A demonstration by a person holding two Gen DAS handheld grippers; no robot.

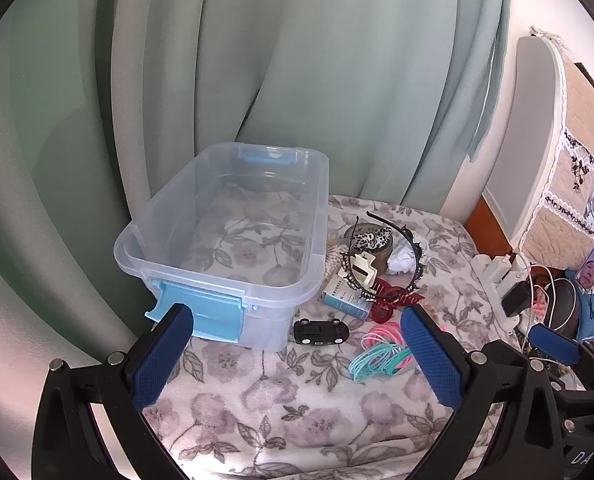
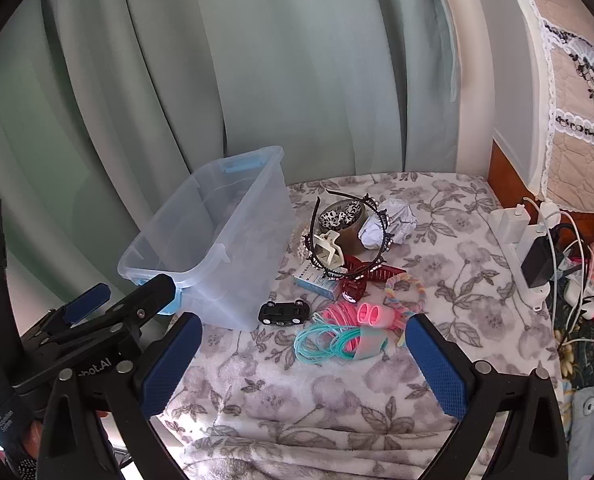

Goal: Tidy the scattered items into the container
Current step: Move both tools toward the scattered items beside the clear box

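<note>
Left wrist view: left gripper (image 1: 297, 350) spread wide, holding nothing — hovering near the empty container (image 1: 225, 240), lid off, ready to receive.
Right wrist view: right gripper (image 2: 305, 354) likewise spread, empty — aimed at scattered items (image 2: 349, 264) heaped just beside the container.

My tongs' pads (image 2: 169, 364) are dark blue on black arms. The container (image 1: 201, 276) is clear with sky-blue latches. The blanket (image 2: 321, 400) is white with grey-mauve flowers. I see a black toy car (image 2: 284, 313), a dark red claw clip (image 2: 361, 280), a cream clip (image 2: 329, 252), pink and teal cords (image 2: 329, 340), a leopard-spotted scrunchie (image 2: 339, 216), and sage-green curtains (image 2: 297, 60).
</note>
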